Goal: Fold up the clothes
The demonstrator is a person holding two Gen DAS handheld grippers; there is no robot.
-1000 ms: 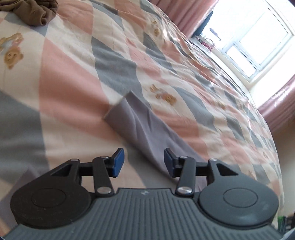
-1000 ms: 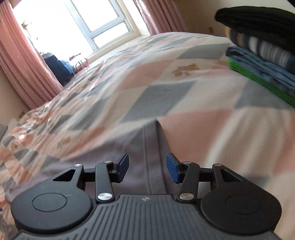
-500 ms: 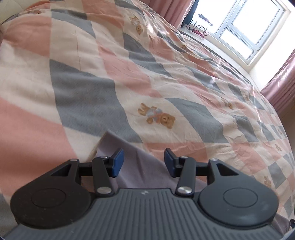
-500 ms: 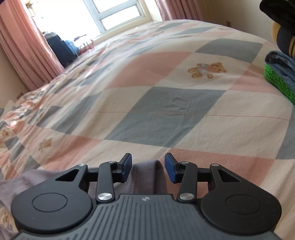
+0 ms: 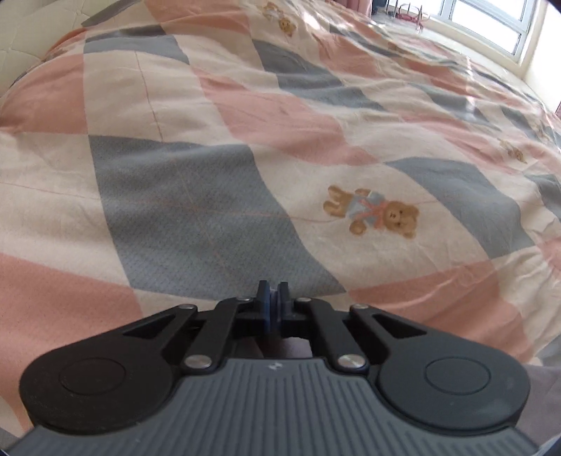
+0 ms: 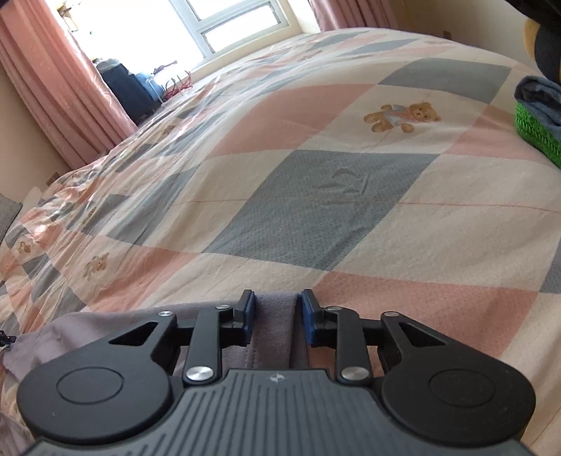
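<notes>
A pale lilac-grey garment lies on the checked quilt. In the right wrist view the garment runs under the gripper, and its hem edge sits between the blue pads. My right gripper is open, the pads close on either side of the hem. In the left wrist view my left gripper is shut, pads pressed together, with a little of the garment showing just behind them and at the lower right corner. Whether cloth is pinched between the pads is hidden.
The bed's quilt with pink, grey and cream squares and teddy bears fills both views. A stack of folded clothes sits at the right edge. A window, pink curtains and a dark suitcase are beyond the bed.
My left gripper has shut over the garment's corner. My right gripper has narrowed around the hem. Both have moved forward and lower over the garment.
</notes>
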